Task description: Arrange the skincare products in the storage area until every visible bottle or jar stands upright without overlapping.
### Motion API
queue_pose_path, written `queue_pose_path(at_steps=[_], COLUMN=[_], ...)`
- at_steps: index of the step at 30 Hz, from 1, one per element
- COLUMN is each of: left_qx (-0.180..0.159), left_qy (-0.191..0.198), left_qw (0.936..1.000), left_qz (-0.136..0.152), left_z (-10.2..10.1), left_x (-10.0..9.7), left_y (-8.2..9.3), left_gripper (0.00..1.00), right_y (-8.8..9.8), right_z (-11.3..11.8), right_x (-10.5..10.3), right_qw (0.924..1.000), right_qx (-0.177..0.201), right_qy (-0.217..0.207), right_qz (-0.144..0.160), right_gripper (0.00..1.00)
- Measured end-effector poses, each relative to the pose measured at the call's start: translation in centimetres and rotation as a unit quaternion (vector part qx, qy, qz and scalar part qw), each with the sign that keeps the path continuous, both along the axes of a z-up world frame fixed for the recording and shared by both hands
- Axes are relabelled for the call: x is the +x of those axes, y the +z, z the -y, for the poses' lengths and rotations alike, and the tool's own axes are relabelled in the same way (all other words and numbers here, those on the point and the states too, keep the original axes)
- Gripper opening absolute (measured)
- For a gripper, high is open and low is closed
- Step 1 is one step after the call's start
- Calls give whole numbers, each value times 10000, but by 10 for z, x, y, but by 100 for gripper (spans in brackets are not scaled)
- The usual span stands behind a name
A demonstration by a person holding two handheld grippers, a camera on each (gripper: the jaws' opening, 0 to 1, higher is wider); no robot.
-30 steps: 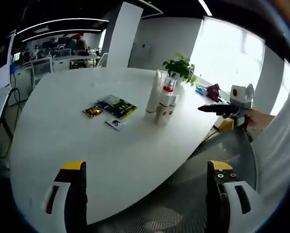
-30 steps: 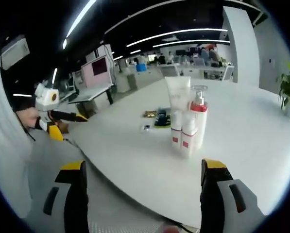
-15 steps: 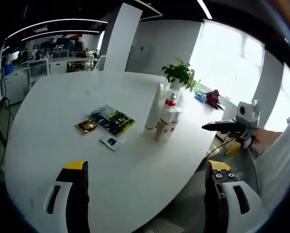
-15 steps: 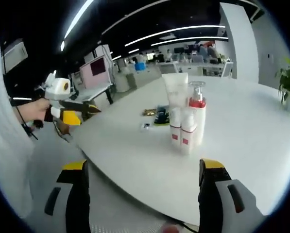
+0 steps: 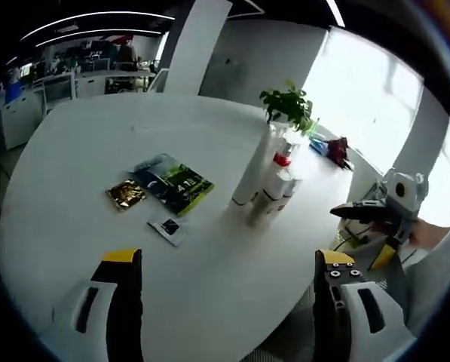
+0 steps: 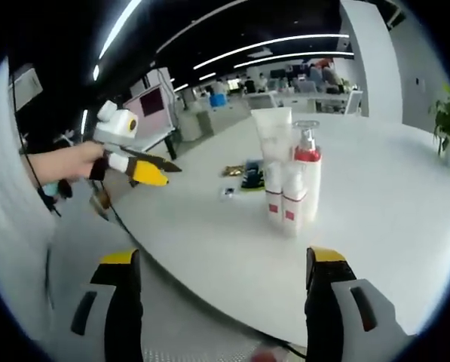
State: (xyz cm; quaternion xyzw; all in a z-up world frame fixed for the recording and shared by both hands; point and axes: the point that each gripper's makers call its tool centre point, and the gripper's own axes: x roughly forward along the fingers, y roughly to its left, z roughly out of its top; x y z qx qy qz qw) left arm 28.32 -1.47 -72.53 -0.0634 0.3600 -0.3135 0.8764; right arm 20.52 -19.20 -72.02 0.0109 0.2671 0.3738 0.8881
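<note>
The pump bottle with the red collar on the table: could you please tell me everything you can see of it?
The pump bottle is white, plastic-looking, with a red collar and a clear pump head. It stands upright on the white table, packed in a cluster behind two small red-banded bottles and beside a tall white tube. Neither gripper touches it.

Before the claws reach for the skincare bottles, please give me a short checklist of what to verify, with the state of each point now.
1. Left claw open and holding nothing: ok.
2. Right claw open and holding nothing: ok.
3. Pump bottle, tall tube and two small bottles standing upright: ok.
4. Products not overlapping: cannot tell; they stand tightly grouped and may touch.
5. Packets on the white table lie apart from the bottles: ok.
6. Both claws over the table: not ok for the right one; it sits off the table edge.
</note>
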Motion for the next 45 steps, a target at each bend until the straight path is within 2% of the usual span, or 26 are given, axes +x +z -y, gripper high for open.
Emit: queue_pose_path(at_steps=[3, 8, 10, 14, 17, 20, 24, 27, 35, 37, 39, 42, 45], left_qx=[159, 262, 284, 293, 324, 367, 416, 443, 373, 148, 88, 84, 31], left_qy=[140, 200, 233, 215, 224, 281, 343, 358, 667, 873, 985, 1134, 1239], left_qw=[9993, 9984, 9981, 9978, 9971, 9957, 9942, 9935, 9900, 9869, 9851, 9821, 9798], left_qz=[-307, -462, -488, -557, -652, -799, -936, -987, -1181, -1351, -1408, -1502, -1572], left_z=[-5, -1, 2, 9, 12, 13, 16, 21, 21, 20, 24, 21, 22], left_x=[9, 28, 28, 54, 58, 70, 67, 85, 113, 125, 122, 134, 134], left_y=[-15, -29, -25, -34, -41, -53, -56, -62, -69, -74, -72, -78, -81], left_gripper=[74, 73, 73, 71, 69, 65, 62, 58, 53, 51, 49, 49, 47], right_y=[7, 7, 7, 7, 8, 7, 6, 6, 4, 5, 4, 4, 4], right_z=[-2, -2, -3, -1, 0, 1, 1, 1, 3, 3, 4, 5, 6], right_x=[1, 0, -1, 0, 1, 1, 2, 2, 3, 3, 4, 5, 5], right_qw=[9998, 9999, 9999, 9998, 9997, 9995, 9994, 9994, 9991, 9990, 9988, 9986, 9985], right_qx=[170, 111, 99, 171, 225, 274, 291, 289, 320, 333, 344, 369, 381], right_qy=[-64, -69, -64, -97, -135, -161, -175, -182, -238, -267, -296, -330, -350], right_qz=[82, 73, 37, 7, -13, -52, -88, -103, -154, -159, -171, -182, -191], right_gripper=[89, 88, 87, 87, 86, 86, 85, 84, 84, 83, 83, 83, 83])
